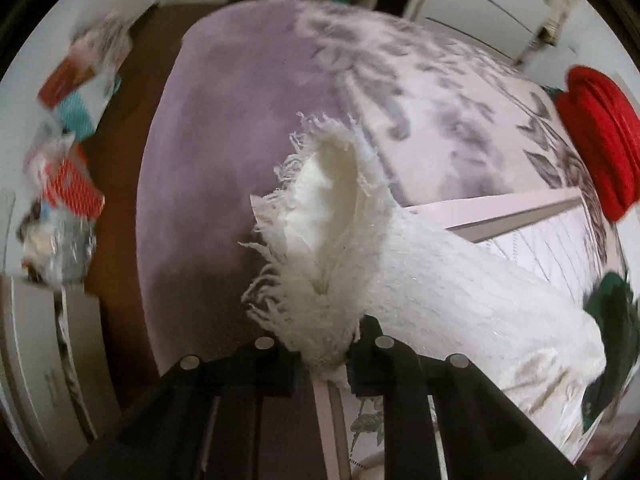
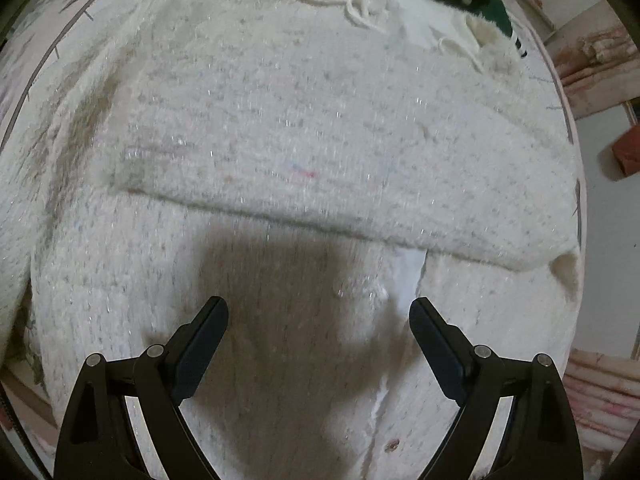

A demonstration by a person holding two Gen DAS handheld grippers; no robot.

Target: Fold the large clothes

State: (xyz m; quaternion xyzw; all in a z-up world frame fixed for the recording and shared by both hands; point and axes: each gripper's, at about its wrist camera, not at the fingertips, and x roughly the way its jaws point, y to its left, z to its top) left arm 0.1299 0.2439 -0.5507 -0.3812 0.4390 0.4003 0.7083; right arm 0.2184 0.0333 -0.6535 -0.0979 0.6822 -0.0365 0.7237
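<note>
Fringe fills the centre of your left wrist view: your left gripper (image 1: 326,354) is clamped on the frayed cuff of the white sweater (image 1: 432,280), its sleeve trailing lower right. Your right gripper (image 2: 319,320) hangs jaws apart above the sweater body, which fills that frame.

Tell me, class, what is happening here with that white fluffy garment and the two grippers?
A person is folding a white knitted sweater on a bed. The left gripper is shut on the sweater's fringed cuff, lifting the sleeve clear. The right gripper hangs open over the sweater's body, touching nothing. One sleeve already lies folded across the body.
</note>
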